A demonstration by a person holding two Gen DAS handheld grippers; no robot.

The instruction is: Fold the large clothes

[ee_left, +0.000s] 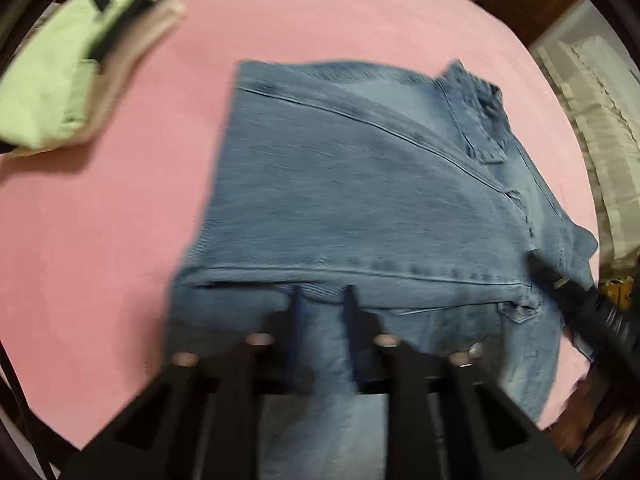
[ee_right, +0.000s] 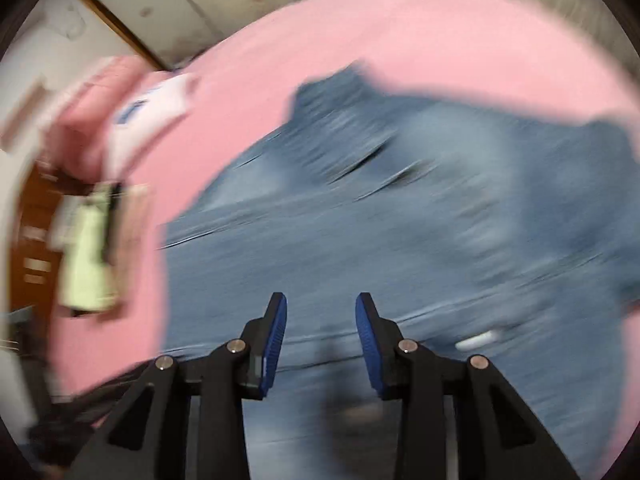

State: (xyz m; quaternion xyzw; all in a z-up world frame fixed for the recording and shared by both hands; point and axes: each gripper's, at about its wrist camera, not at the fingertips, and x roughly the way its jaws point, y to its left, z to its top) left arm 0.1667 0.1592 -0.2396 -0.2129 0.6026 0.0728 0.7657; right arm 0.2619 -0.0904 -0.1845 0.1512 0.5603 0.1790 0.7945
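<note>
My left gripper [ee_left: 322, 300] pinches a fold of the blue denim jeans [ee_left: 360, 184]. My right gripper [ee_right: 321, 312] hangs open, empty, over them on the pink sheet [ee_left: 100, 240].

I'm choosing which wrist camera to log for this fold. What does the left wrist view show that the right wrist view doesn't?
Only the left wrist view shows the left gripper, its jaws nearly together over denim folds, and the jeans' seams sharply. Only the right wrist view shows the right gripper, jaws apart with nothing between them, and a patterned wall; it is badly blurred. Both show the jeans on the pink sheet and the folded green garment.
</note>
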